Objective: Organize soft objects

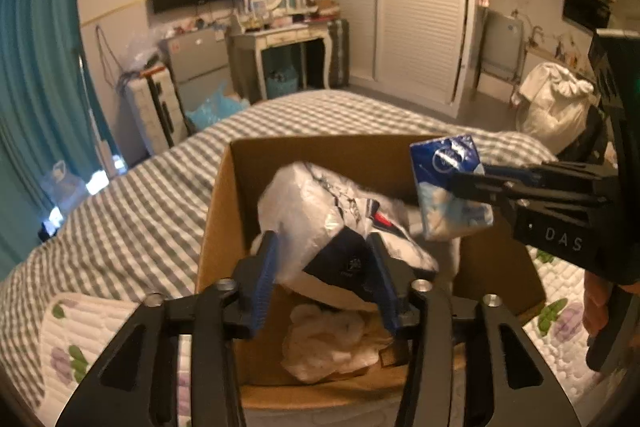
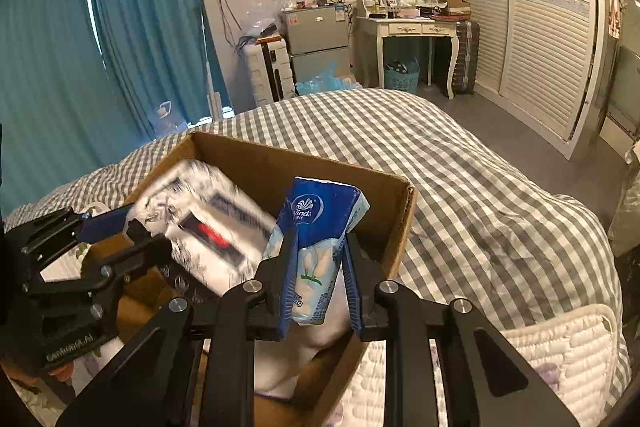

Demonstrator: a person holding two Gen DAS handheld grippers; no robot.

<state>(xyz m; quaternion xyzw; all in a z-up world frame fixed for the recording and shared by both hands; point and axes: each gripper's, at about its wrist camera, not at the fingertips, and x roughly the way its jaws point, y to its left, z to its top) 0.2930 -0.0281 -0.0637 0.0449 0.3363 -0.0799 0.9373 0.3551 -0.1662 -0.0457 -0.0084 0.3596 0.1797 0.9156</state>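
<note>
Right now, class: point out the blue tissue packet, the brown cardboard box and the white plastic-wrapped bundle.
Blue tissue packet (image 2: 310, 211), right wrist view, logo face.
Brown cardboard box (image 2: 280, 163), right wrist view, far wall.
White plastic-wrapped bundle (image 1: 304, 203), left wrist view, top.

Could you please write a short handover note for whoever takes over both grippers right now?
Left gripper: shut on the large tissue pack, held over the box.
Right gripper: shut on the small tissue pack, also above the box.
Box sits on the bed; a white cloth already lies in its bottom.
Done: cloth boxed, both packs picked up.
Left: lower and release both packs into the box.
</note>
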